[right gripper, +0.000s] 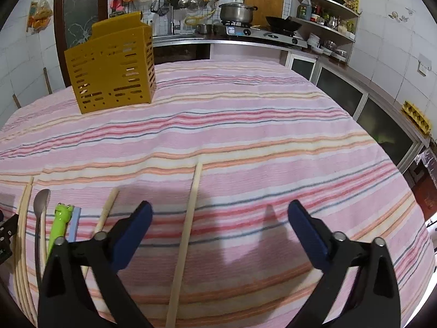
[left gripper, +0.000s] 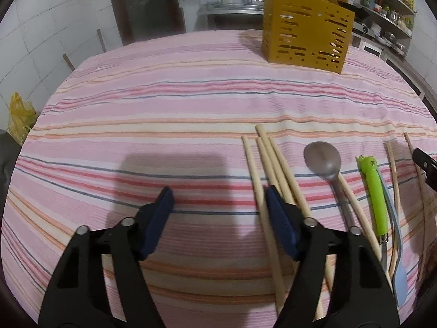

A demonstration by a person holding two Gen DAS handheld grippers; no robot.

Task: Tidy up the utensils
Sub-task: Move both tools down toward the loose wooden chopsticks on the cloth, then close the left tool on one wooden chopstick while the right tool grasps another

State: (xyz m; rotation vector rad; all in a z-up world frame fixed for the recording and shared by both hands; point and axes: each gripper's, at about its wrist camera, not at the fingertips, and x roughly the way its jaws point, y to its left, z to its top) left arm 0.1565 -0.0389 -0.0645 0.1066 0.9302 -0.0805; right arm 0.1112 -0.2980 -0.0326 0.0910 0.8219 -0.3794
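Observation:
Several wooden chopsticks (left gripper: pixel 273 164) lie on the striped tablecloth (left gripper: pixel 164 109). To their right lie a metal spoon (left gripper: pixel 323 161), a green frog-handled utensil (left gripper: pixel 374 188) and a pale blue utensil (left gripper: pixel 400 270). My left gripper (left gripper: pixel 218 194) is open low over the cloth. The leftmost chopstick lies just inside its right pad, and the others run under that finger. My right gripper (right gripper: pixel 220 207) is open with a single chopstick (right gripper: pixel 188 227) lying on the cloth between its fingers, untouched. Another chopstick (right gripper: pixel 108 210) lies left of it. A yellow slotted utensil holder (right gripper: pixel 112 73) stands at the far side.
The table's far edge meets a kitchen counter with a gas stove (right gripper: pixel 262 34) and a steel pot (right gripper: pixel 236 11). Shelves (right gripper: pixel 325 19) with jars stand at the back right. A yellow bag (left gripper: pixel 20 117) sits beyond the table's left edge.

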